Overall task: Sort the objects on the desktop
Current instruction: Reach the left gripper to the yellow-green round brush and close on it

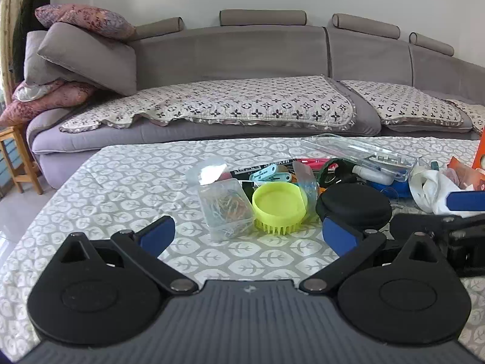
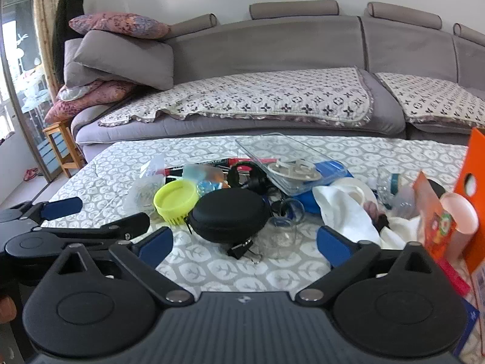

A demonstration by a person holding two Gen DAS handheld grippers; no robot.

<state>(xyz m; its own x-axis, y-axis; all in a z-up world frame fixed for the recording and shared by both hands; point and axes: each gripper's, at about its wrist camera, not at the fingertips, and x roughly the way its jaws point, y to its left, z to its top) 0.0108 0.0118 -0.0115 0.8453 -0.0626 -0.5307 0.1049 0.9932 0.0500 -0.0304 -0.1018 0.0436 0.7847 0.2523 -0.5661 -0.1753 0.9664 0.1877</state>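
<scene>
Left gripper (image 1: 247,236) held with both blue pads wide apart above the patterned tablecloth (image 1: 121,188), nothing between them, just short of a clear box of coloured paper clips (image 1: 225,209) and a yellow-green round brush (image 1: 280,207) standing bristles down beside it. Right gripper (image 2: 244,244) likewise spread wide and empty, hovering in front of a black oval zip case (image 2: 229,215), a black binder clip (image 2: 241,248) and a small glass jar (image 2: 279,238). Behind these, piled in the table's middle: a long clear plastic case (image 2: 272,154) lying tilted on the heap, a white cloth (image 2: 345,212), an orange carton (image 2: 473,188) at the right edge, and a grey sofa (image 1: 257,51) beyond.
</scene>
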